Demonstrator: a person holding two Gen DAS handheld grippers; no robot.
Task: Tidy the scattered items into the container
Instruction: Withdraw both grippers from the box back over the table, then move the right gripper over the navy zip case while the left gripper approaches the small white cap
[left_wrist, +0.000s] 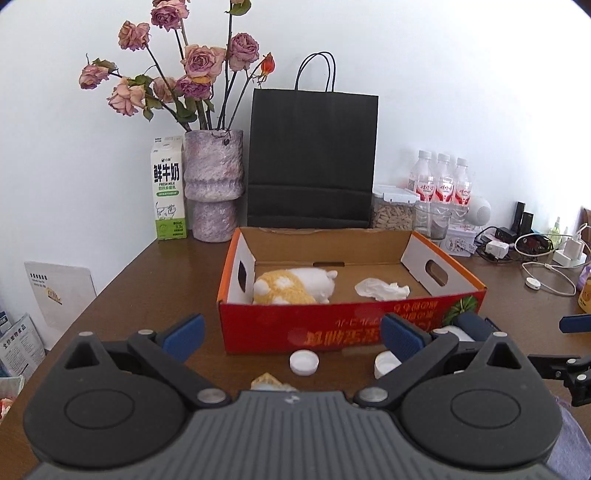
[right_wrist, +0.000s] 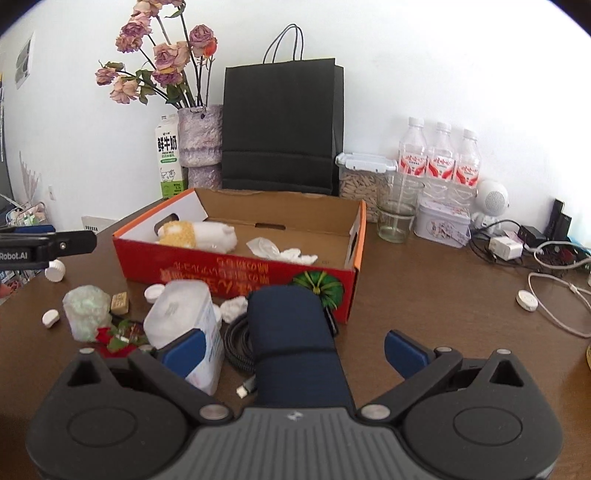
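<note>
The cardboard box (right_wrist: 236, 273) already holds a plush toy (right_wrist: 197, 234) and crumpled tissue (right_wrist: 280, 253). Both the left gripper (left_wrist: 291, 334) and the right gripper (right_wrist: 295, 349) stand wide open and empty. I judge the next pick is the navy pouch (right_wrist: 291, 332), lying near the box, between the right fingers.

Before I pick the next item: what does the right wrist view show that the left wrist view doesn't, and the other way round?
Only the right wrist view: a white tissue pack, green crumpled wrap, small brown block, red flower, coiled black cable, all on the table in front of the box. Only the left wrist view: a white envelope at the table's left edge. Both: the red cardboard box holding the plush toy and crumpled tissue, loose white caps, and each claw open.
</note>
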